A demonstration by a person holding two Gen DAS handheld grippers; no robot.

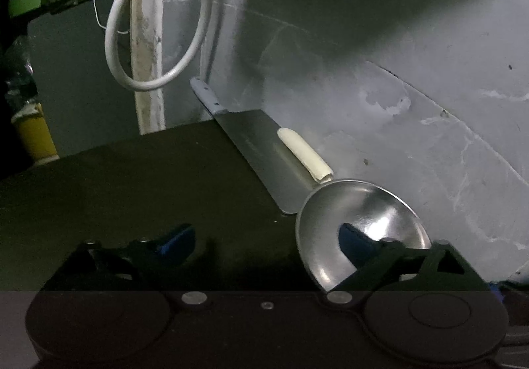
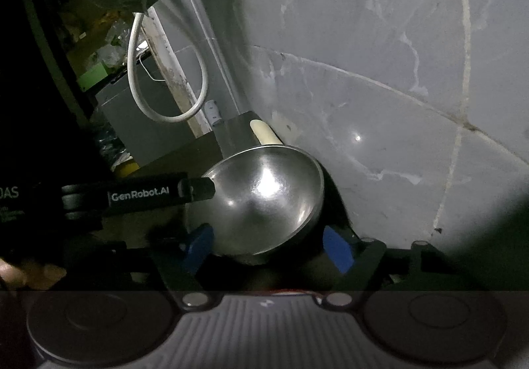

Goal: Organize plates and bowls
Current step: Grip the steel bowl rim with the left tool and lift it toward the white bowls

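From the left wrist, a shallow, round steel bowl with a brushed, mirror-bright inside sits on a dark, matte counter hard against a grey, scuffed wall. The left gripper stands with its jaws wide; its right blue-padded finger reaches over the bowl's rim into the hollow, the left finger lies out on the bare counter, and whether any pad presses the metal cannot be told. Behind the bowl a flat, rectangular steel cleaver with a pale riveted handle lies along the wall, a cream cylindrical handle on top of it, and a white ribbed hose loops above. From the right wrist, the same bowl shows as a deep polished dome between the right gripper and the wall; its jaws are wide, the blue pads flanking the bowl's near side, contact unclear. The left gripper's black finger, printed in white lettering, reaches the bowl's left rim.
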